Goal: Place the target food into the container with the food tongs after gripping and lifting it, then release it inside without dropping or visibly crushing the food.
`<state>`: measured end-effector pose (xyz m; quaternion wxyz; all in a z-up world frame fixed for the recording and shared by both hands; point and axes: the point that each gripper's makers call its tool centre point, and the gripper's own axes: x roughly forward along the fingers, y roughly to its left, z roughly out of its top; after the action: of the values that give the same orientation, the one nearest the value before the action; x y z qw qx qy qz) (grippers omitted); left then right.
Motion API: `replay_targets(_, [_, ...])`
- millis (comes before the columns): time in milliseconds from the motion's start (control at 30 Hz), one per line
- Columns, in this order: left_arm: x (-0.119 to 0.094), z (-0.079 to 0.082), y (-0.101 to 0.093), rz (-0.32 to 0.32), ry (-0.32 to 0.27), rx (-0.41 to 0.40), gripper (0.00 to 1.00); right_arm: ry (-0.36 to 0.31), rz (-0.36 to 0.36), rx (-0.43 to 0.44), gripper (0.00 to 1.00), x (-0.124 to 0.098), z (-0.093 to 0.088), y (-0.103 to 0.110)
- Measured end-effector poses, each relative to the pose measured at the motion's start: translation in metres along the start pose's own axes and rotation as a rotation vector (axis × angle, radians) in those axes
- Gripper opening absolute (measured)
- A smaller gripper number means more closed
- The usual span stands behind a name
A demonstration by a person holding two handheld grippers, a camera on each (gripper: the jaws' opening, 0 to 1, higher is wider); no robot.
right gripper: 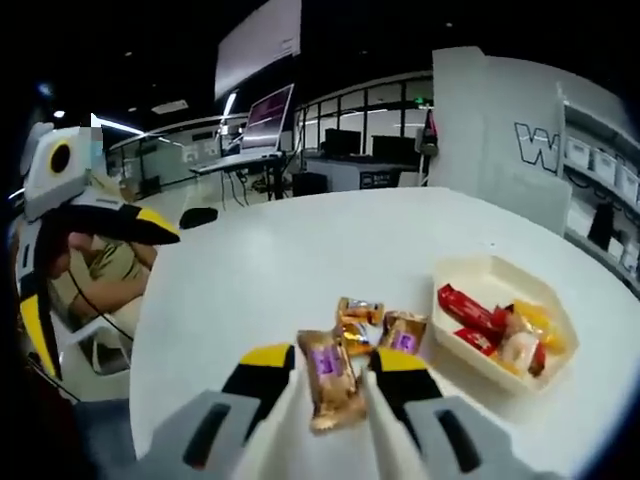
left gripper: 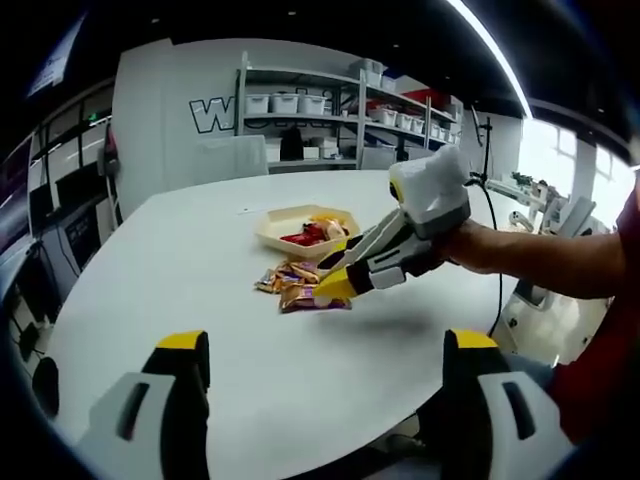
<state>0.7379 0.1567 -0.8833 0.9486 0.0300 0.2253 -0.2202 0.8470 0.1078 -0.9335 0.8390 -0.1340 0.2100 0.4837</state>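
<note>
- Right gripper (right gripper: 335, 372), lower centre of right gripper view: pinching a brown snack packet (right gripper: 331, 388) with purple label between yellow-tipped jaws.
- Two more packets (right gripper: 380, 327) just beyond, on white table (right gripper: 250, 280).
- Cream tray (right gripper: 470, 275) at right, holding red and yellow wrapped snacks.
- Left gripper (left gripper: 325, 355), bottom of left gripper view: spread wide, nothing between jaws.

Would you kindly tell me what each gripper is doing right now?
Left gripper: open, holding nothing.
Right gripper: shut on a brown snack packet with a purple label.
</note>
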Motion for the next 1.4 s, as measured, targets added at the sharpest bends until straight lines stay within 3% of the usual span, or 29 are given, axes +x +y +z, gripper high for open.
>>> replay_targets(200, [0.001,-0.001,-0.001,-0.003,0.004,0.001,0.95,0.024,0.005,-0.018,0.25,0.005,-0.008,0.003])
replay_targets(700, [0.003,-0.004,-0.002,-0.006,0.015,0.002,0.95,0.023,0.001,0.017,0.18,0.004,-0.005,0.005])
replay_targets(1033, [0.001,-0.002,-0.003,-0.005,0.006,0.002,0.94,-0.058,0.000,0.065,0.18,-0.014,0.020,0.005])
replay_targets(1233, [0.002,-0.001,-0.005,-0.011,0.006,0.006,0.95,-0.102,-0.011,0.086,0.18,-0.027,0.037,-0.004])
replay_targets(1400, [0.003,0.000,-0.005,-0.014,0.005,0.006,0.95,-0.111,-0.036,0.090,0.18,-0.034,0.040,-0.016])
